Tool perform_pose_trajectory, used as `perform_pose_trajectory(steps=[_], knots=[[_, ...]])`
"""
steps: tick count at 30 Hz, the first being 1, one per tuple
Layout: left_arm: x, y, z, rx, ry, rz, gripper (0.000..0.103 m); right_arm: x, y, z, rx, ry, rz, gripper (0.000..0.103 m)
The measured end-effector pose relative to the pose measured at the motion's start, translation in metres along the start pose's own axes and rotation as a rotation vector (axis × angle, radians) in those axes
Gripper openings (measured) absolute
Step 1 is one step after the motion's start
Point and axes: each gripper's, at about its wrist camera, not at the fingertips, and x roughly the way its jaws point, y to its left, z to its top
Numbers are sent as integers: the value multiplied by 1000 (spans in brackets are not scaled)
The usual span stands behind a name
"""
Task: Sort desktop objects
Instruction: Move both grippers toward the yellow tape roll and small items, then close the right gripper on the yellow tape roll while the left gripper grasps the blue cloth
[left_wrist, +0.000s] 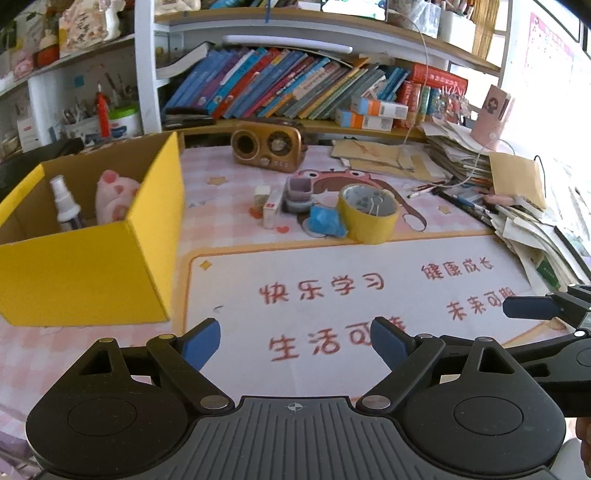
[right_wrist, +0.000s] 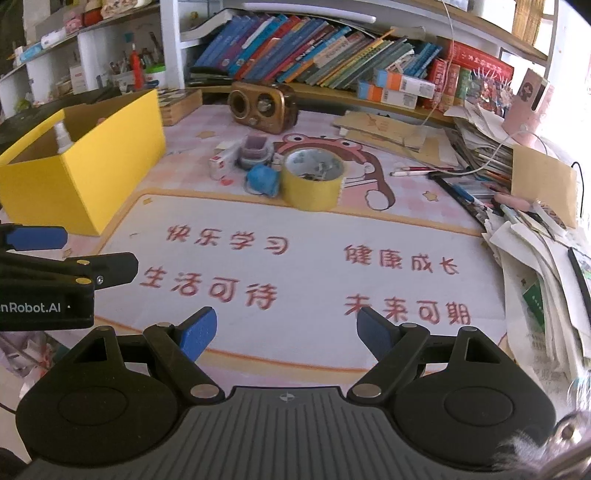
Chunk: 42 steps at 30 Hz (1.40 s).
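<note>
My fingertips (left_wrist: 201, 345): matt blue plastic on black plastic arms with shiny metal pins. Desk mat (left_wrist: 369, 266): smooth, printed, slight sheen. Box (left_wrist: 85, 273): yellow outside, raw brown cardboard inside. Tape roll (left_wrist: 369, 221): glossy yellow. Radio (left_wrist: 267, 147): shiny brown casing.

1. From my feed it's a desk covered by a pink checkered mat (right_wrist: 314, 258) with a white panel and red Chinese characters on it.
2. Behind it a white shelf unit (left_wrist: 147, 74) runs along the back; its lower shelf is packed with leaning books (left_wrist: 288, 85).
3. A messy paper stack (right_wrist: 535, 277) piles up along the desk's right edge.
4. Strong daylight comes in from the right and washes that side out.
</note>
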Motion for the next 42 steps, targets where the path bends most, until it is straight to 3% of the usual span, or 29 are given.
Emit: perform_pose_trajectory(steps=[15,28,42], knots=[[23,-13,29,-60,-28,81,91,32,-44,29,12,7,70,82],[35,-16,56,-89,-60,146,91,60,-57,58,0,-29,141,83],[46,-6,76,-132,-78,229,91,117,-64,93,-71,-40,192,90]])
